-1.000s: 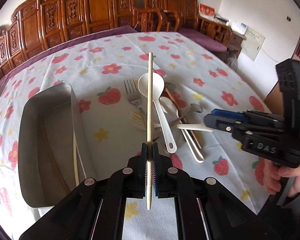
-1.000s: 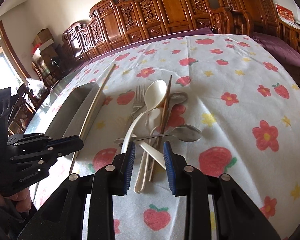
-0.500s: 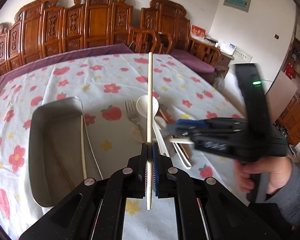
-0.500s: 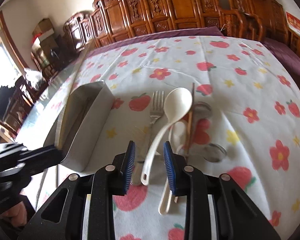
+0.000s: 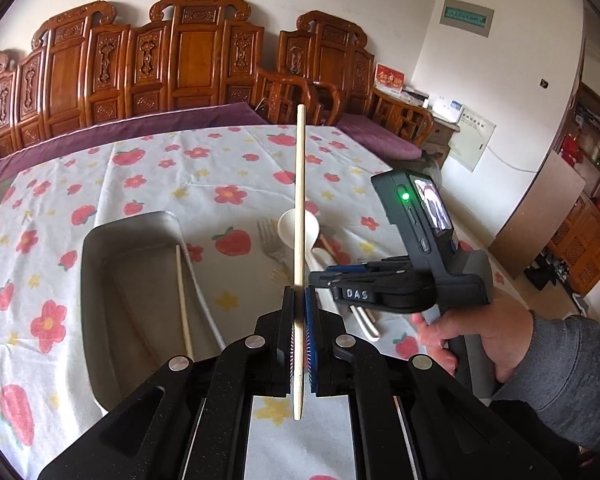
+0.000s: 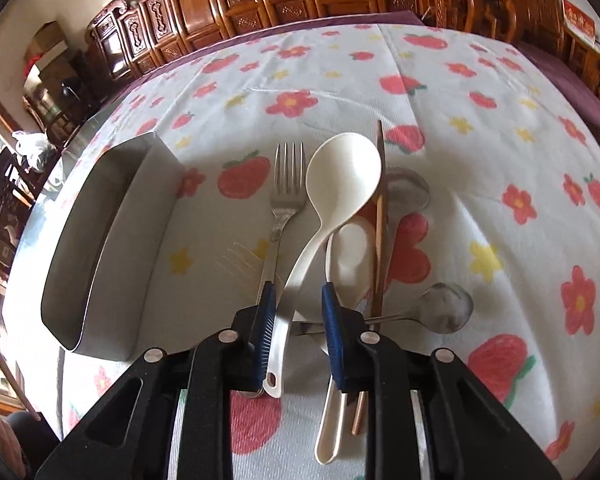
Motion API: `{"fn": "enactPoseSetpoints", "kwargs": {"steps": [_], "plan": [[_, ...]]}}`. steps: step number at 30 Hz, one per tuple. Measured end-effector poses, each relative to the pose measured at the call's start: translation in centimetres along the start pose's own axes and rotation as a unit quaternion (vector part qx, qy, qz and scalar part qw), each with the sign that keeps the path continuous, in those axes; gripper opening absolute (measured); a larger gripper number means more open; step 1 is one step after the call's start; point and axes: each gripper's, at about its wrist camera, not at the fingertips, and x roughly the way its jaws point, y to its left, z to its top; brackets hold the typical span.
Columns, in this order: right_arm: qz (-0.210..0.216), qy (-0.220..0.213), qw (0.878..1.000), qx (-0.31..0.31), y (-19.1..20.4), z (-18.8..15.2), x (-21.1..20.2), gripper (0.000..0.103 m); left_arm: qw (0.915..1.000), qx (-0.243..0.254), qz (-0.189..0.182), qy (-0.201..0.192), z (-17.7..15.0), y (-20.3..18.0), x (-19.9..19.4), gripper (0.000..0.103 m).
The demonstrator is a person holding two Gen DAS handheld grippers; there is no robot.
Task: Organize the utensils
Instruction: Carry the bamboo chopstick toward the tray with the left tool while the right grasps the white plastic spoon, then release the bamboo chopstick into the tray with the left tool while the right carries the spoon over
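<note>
My left gripper (image 5: 300, 300) is shut on a pale wooden chopstick (image 5: 299, 208) and holds it above the table, right of the metal tray (image 5: 100, 248). A second pale chopstick (image 5: 183, 300) lies in the tray. My right gripper (image 6: 298, 300) is open, its jaws either side of the handle of a big white spoon (image 6: 340, 176). A metal fork (image 6: 286, 196), a smaller white spoon (image 6: 352, 252), a brown chopstick (image 6: 380, 216) and two metal spoons (image 6: 444, 306) lie in the same pile. The right gripper also shows in the left wrist view (image 5: 320, 276).
The metal tray (image 6: 100, 240) stands left of the pile on a flowered tablecloth (image 6: 500, 160). Carved wooden chairs (image 5: 180, 60) line the table's far side. The table's right edge drops off near a cabinet (image 5: 580, 240).
My left gripper has risen and pulled back with the chopstick. My right gripper has moved left and down over the pile, and now straddles the big white spoon's handle.
</note>
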Motion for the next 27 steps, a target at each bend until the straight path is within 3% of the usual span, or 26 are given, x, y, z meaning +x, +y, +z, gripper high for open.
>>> {"fn": "enactPoseSetpoints", "kwargs": {"steps": [14, 27], "plan": [[-0.006, -0.005, 1.0, 0.002, -0.4, 0.4, -0.2, 0.005, 0.9996, -0.019, 0.019, -0.004, 0.2, 2.6, -1.4, 0.004], [-0.002, -0.057, 0.998, -0.035, 0.9, 1.3, -5.0, 0.005, 0.9984, -0.041, 0.039, -0.002, 0.8, 5.6, -1.8, 0.004]]}}
